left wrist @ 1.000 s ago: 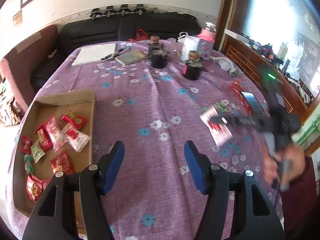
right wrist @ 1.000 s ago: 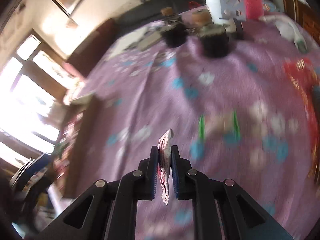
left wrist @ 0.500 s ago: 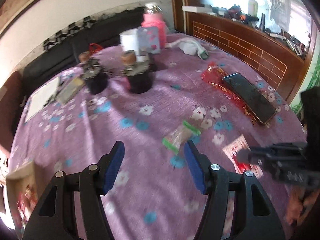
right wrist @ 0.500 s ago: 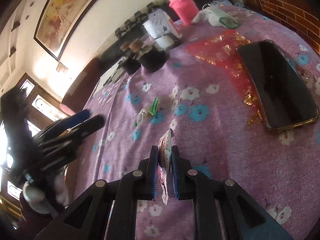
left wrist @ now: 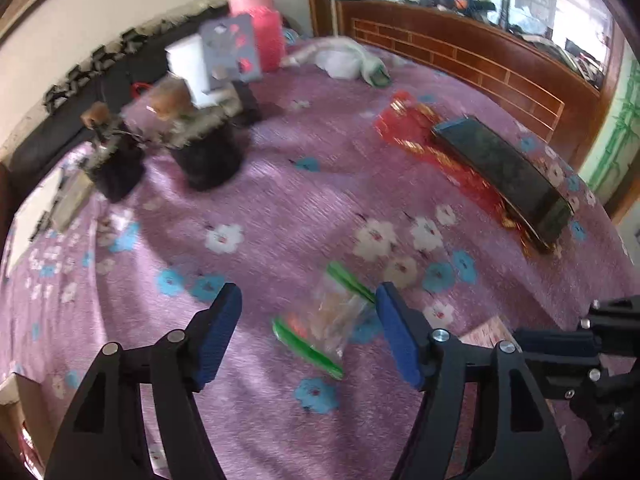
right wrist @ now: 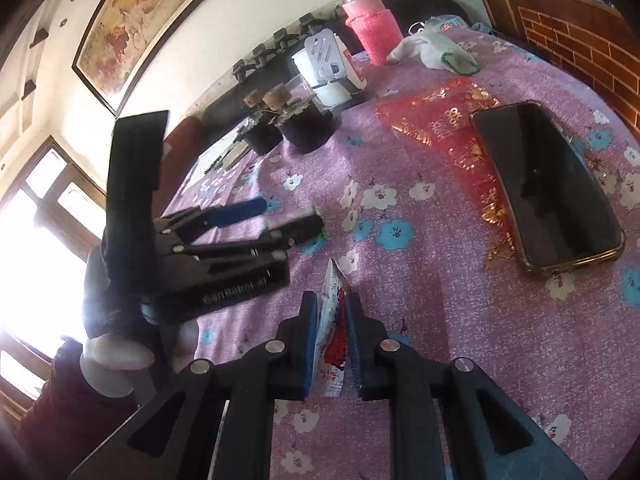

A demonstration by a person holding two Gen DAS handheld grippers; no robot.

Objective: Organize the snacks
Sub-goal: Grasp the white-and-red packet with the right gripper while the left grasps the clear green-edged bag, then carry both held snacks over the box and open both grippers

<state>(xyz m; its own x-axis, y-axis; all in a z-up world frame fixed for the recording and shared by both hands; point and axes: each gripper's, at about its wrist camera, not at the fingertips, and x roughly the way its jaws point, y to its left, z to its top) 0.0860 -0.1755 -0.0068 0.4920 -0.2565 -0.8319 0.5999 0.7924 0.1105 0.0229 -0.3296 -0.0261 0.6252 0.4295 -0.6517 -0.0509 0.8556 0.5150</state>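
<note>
A clear snack packet with green ends (left wrist: 324, 320) lies on the purple flowered cloth (left wrist: 280, 208). My left gripper (left wrist: 308, 292) hangs just over it, one finger on each side, not touching; its jaws are opening. In the right wrist view the left gripper (right wrist: 288, 216) reaches in from the left over the green-edged packet (right wrist: 318, 224). My right gripper (right wrist: 332, 336) holds a red and white snack packet (right wrist: 332, 312) upright between its pads, and its jaws are starting to open. From the left wrist view the right gripper (left wrist: 560, 344) shows at the right edge.
A black phone (right wrist: 548, 184) lies on a red and gold bag (right wrist: 436, 120) to the right. Two dark jars with cork stoppers (left wrist: 208, 152), a white cup (right wrist: 320, 68), a pink bottle (right wrist: 372, 28) and a white cloth (right wrist: 432, 52) stand farther back. A cardboard box corner (left wrist: 12, 400) shows at lower left.
My left gripper swung away from the cardboard box, came down over the green-edged packet and widened its jaws. The right gripper carried its packet toward the phone side, and its pads have parted slightly.
</note>
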